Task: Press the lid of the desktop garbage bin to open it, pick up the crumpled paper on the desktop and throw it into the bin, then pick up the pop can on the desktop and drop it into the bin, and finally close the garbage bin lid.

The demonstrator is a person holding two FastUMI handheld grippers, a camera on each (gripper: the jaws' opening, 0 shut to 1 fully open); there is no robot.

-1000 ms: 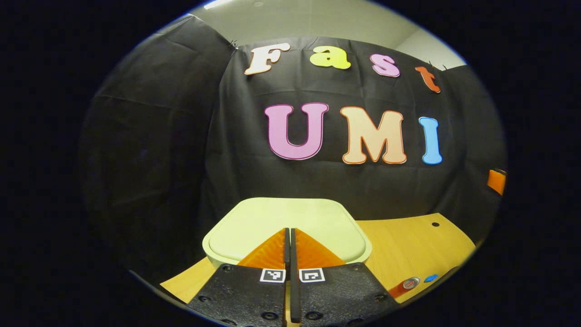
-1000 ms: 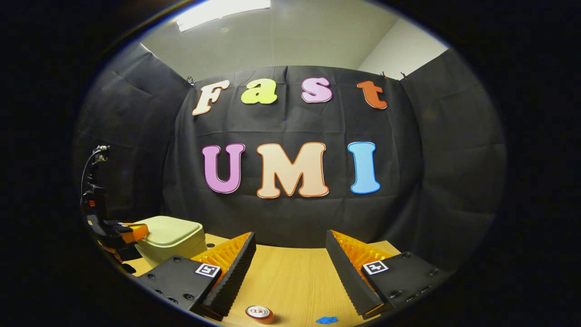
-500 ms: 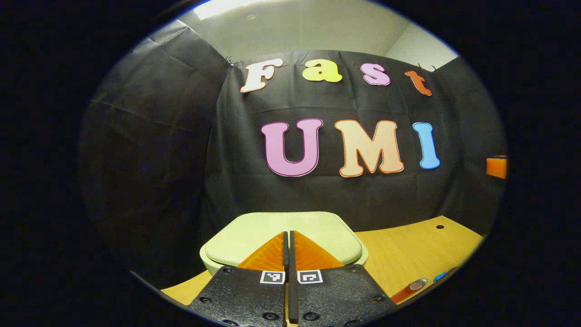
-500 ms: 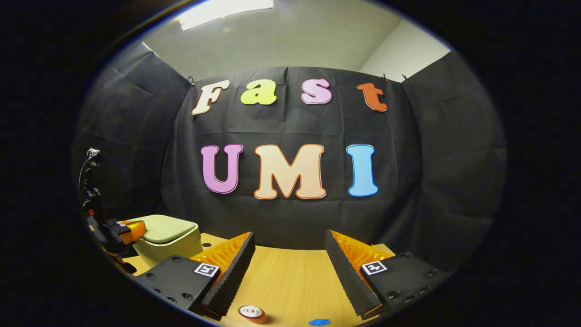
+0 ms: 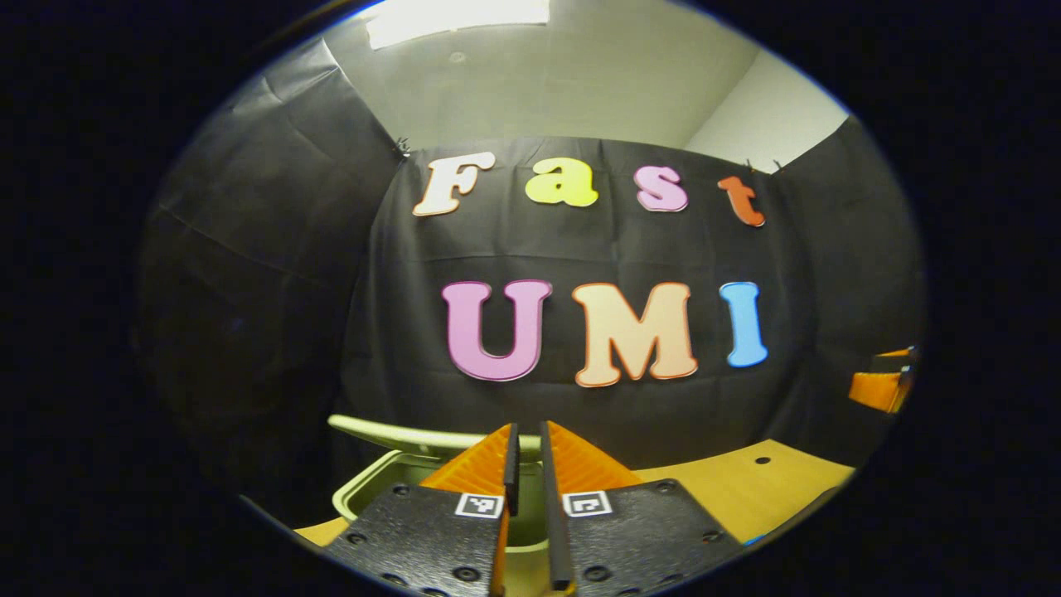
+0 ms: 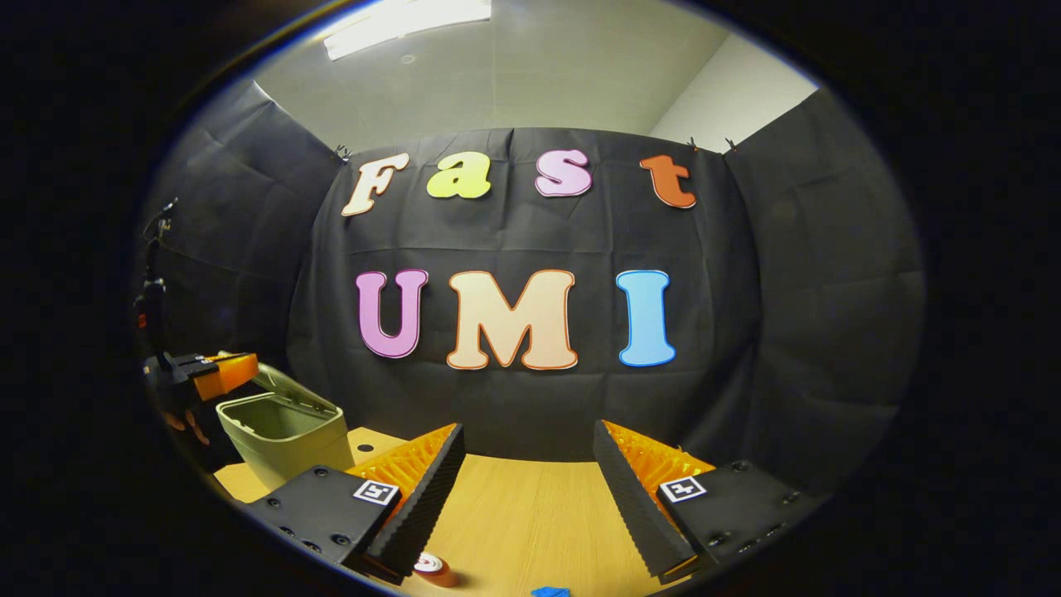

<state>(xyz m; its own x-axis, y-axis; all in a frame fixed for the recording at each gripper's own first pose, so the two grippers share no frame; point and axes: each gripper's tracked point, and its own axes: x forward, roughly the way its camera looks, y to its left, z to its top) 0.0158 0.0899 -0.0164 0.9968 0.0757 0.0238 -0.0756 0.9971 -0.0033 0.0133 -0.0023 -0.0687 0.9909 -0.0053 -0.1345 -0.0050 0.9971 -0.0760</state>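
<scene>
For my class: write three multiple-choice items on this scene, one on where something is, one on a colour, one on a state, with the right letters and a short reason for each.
1. Where does the can stand?
A. on the table
B. inside the bin
C. between the left gripper's fingers

2. What colour is the bin?
A. red
B. pale green
C. blue

3. How is the bin's lid?
A. shut flat
B. lying on the table
C. raised open

Key: 1 A, the can stands on the wood by the open right gripper. 2 B, walls and lid are pale green. 3 C, the lid stands up behind the rim, beyond the left gripper.
</scene>
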